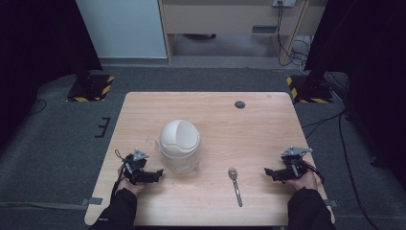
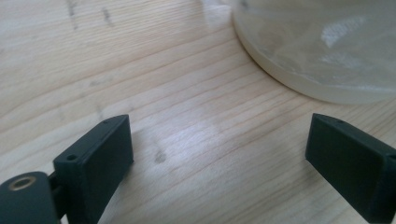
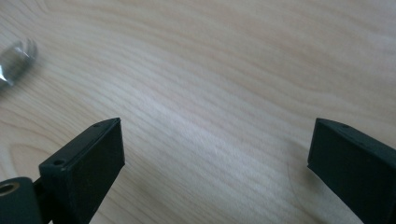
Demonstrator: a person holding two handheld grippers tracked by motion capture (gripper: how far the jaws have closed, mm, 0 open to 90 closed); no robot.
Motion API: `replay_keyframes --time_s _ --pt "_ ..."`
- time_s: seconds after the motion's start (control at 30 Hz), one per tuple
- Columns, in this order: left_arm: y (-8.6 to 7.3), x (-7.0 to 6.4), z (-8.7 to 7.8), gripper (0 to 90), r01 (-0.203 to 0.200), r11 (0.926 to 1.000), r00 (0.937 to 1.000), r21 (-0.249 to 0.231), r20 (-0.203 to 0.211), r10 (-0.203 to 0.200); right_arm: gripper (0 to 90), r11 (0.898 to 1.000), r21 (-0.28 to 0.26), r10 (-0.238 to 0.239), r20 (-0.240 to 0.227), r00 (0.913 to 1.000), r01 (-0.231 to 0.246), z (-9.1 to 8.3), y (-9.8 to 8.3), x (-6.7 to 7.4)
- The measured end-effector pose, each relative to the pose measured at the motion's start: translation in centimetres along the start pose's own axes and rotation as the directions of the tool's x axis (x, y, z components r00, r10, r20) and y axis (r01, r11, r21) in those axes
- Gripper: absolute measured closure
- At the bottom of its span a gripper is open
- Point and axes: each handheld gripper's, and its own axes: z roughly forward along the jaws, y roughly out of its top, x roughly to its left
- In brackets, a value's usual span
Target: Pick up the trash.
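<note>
Wooden surface (image 1: 258, 134): lidded translucent container (image 1: 179, 146) centre-frame, spoon (image 1: 235, 184) lower centre, apparently untouched; left gripper (image 1: 152, 175) and right gripper (image 1: 272, 172) fingers wide apart, empty; nothing begun.

You are wearing dark, black-looking sleeves that are reaching down to your wrists on both arms. Your left gripper (image 1: 154, 174) is showing as a black body with a grey three-cornered plate (image 1: 140, 155) sitting on top of it, and a thin black cable is looping out just behind that plate. Your right gripper (image 1: 268, 172) is looking much the same: black body, grey plate (image 1: 296, 151) on top, dark cable trailing off behind it. In both gripper views the jaws are appearing as flat, matte black rectangular blocks, each with a small round hole near its upper edge, and a brass-coloured ring is glinting in the rounded black part below the left-hand jaw.
</note>
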Motion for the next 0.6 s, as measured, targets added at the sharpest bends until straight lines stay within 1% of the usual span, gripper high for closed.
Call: replay_keyframes --time_s 0.03,0.1,0.13,0.17,0.2,0.23,0.27,0.3,0.33,0.37,0.4,0.43,0.47,0.53,0.57,0.6 --pt "-0.1 0.2 -0.1 7.4 -0.004 0.9999 1.0 0.012 -0.001 0.004 4.7 1.0 -0.019 -0.006 -0.004 1.0 0.006 -0.2 0.2 0.0" --pt "-0.3 0.4 -0.2 7.5 -0.011 0.9999 0.9998 0.008 0.015 0.011 4.5 0.998 -0.063 -0.01 0.005 0.9999 0.01 -0.8 0.7 0.2" --pt "-0.3 0.4 -0.2 7.0 -0.022 0.9997 0.9996 0.005 0.019 0.022 4.7 0.996 -0.089 -0.006 0.003 1.0 0.006 -1.1 1.0 0.2" --pt "-0.3 0.4 -0.2 6.7 -0.022 0.9997 0.9996 0.005 0.019 0.022 4.7 0.994 -0.11 -0.007 0.009 0.9999 0.008 -1.4 1.2 0.2" --pt "-0.4 0.4 -0.2 6.7 -0.042 0.9991 0.999 0.008 0.015 0.042 4.7 0.994 -0.11 -0.007 0.009 0.9999 0.008 -1.4 1.2 0.2" --pt "-0.4 0.2 -0.1 4.4 -0.064 0.9979 0.9979 0.012 0.011 0.064 5.3 0.988 -0.153 0.008 0.005 1.0 -0.007 -2.0 1.5 0.3" --pt "-0.5 0.0 0.1 3.6 -0.112 0.9934 0.9937 0.025 -0.002 0.112 5.4 0.986 -0.168 0.012 0.002 0.9999 -0.011 -2.3 1.6 0.3" --pt "-0.6 -0.2 0.1 2.7 -0.134 0.9906 0.991 0.028 -0.003 0.134 5.6 0.983 -0.181 0.016 -0.002 0.9999 -0.016 -2.6 1.7 0.3" --pt "-0.6 -0.2 0.1 1.4 -0.134 0.9906 0.991 0.028 -0.003 0.134 5.6 0.983 -0.181 0.016 -0.002 0.9999 -0.016 -2.6 1.7 0.3" --pt "-0.6 -0.2 0.2 1.4 -0.131 0.9911 0.9914 0.022 -0.004 0.131 6.1 0.979 -0.204 0.006 -0.004 1.0 -0.007 -3.2 1.9 0.3" --pt "-0.6 -0.2 0.2 1.1 -0.131 0.9911 0.9914 0.022 -0.004 0.131 6.1 0.977 -0.215 0.009 -0.008 0.9999 -0.01 -3.5 2.1 0.4" --pt "-0.7 -0.2 0.2 1.1 -0.132 0.9911 0.9912 0.017 -0.003 0.132 6.1 0.977 -0.215 0.009 -0.008 0.9999 -0.01 -3.5 2.1 0.4" --pt "-0.8 -0.3 0.3 0.0 -0.135 0.9909 0.9909 0.006 -0.002 0.135 6.1 0.969 -0.246 0.015 -0.017 0.9997 -0.019 -4.1 2.7 0.6" --pt "-0.9 -0.3 0.3 0.0 -0.133 0.9911 0.9911 -0.002 -0.004 0.133 6.0 0.967 -0.253 0.016 -0.019 0.9997 -0.02 -4.3 2.9 0.7" --pt "-1.1 -0.2 0.2 0.0 -0.136 0.9907 0.9908 -0.013 -0.001 0.136 6.0 0.958 -0.286 0.006 -0.023 0.9997 -0.012 -5.0 3.6 1.1" --pt "-1.1 -0.2 0.2 0.0 -0.136 0.9907 0.9908 -0.013 -0.001 0.136 6.0 0.958 -0.286 0.006 -0.023 0.9997 -0.012 -5.0 3.6 1.1"
